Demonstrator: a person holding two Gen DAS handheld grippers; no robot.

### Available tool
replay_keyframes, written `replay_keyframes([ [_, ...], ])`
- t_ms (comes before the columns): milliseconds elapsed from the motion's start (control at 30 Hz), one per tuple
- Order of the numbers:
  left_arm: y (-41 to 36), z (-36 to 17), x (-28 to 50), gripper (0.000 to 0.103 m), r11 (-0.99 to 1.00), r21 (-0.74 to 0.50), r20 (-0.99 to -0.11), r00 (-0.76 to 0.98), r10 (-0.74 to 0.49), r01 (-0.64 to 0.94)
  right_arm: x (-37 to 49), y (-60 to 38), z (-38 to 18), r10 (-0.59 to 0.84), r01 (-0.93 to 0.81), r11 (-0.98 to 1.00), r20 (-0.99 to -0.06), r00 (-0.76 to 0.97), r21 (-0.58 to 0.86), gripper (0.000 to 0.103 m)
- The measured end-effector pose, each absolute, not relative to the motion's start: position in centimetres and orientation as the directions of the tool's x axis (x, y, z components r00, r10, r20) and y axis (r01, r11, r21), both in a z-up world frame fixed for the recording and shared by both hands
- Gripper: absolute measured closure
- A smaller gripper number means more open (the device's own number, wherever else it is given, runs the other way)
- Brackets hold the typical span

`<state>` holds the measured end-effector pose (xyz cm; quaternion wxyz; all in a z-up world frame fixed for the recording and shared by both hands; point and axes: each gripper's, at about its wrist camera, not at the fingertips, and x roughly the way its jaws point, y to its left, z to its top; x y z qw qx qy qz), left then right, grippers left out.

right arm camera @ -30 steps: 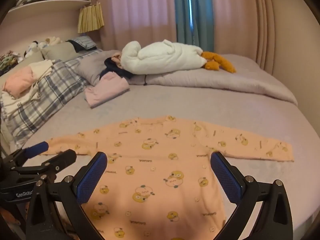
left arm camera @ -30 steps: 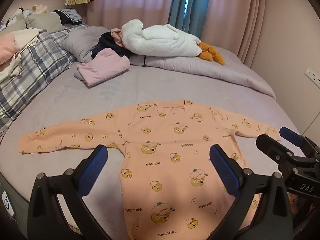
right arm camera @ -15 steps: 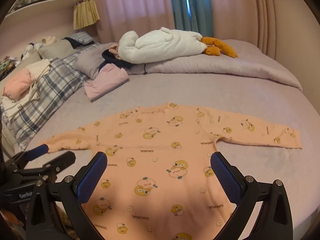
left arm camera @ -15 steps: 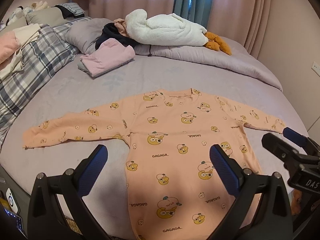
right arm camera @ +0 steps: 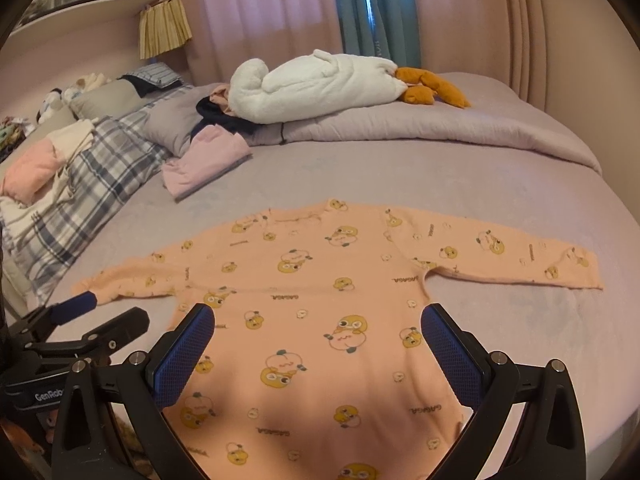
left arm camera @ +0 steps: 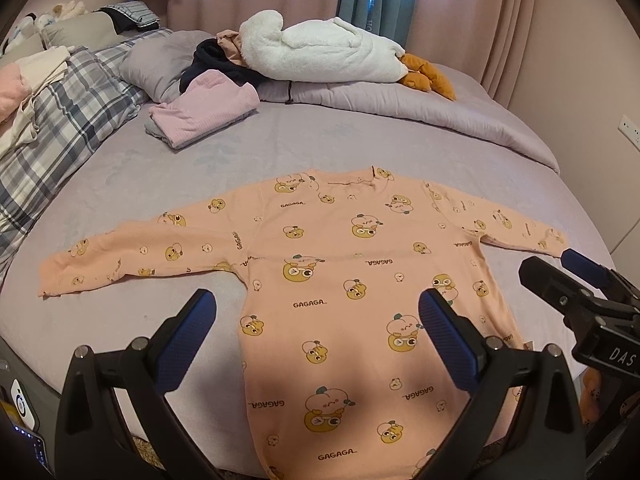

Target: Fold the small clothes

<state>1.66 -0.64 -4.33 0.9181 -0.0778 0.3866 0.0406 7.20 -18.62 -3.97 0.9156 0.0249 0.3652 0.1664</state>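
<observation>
— on the lilac bed sheet, what lies there?
— a peach long-sleeved top, printed with cartoon ducks and "gagaga", spread flat with the front up, neck toward the pillows, both sleeves stretched out sideways, hem hanging at the near edge of the bed.
— and the grippers?
— left gripper held above the lower body of the top, blue pads spread wide, nothing between them, not touching the cloth as far as can be told. right gripper likewise spread wide over the lower half of the top, pinching nothing.
— seen from each other's camera?
— yes. right gripper at the far right of the left wrist view, near the end of the right sleeve; left gripper at the lower left of the right wrist view, just beside the cuff of the left sleeve. hard to say from those angles whether either touches the sleeve.
— further back on the bed?
— a folded pink garment on a grey one, well apart from the top. behind it a grey pillow, a dark piece of clothing, and a white plush goose with orange feet lying on the rolled lilac duvet. plaid bedding on the left with pale clothes heaped on it.
— behind the bed?
— pink curtains and a teal one.
</observation>
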Motion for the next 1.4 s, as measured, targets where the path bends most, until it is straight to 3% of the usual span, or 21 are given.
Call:
replay_keyframes([
  [1400,-0.56,-4.18,1.66,0.004,0.987,-0.125,-0.710,0.704,-0.017,-0.101,7.34,-19.29,-4.40,0.314,-0.253,0.948,-0.677,0.666,0.190,0.000],
])
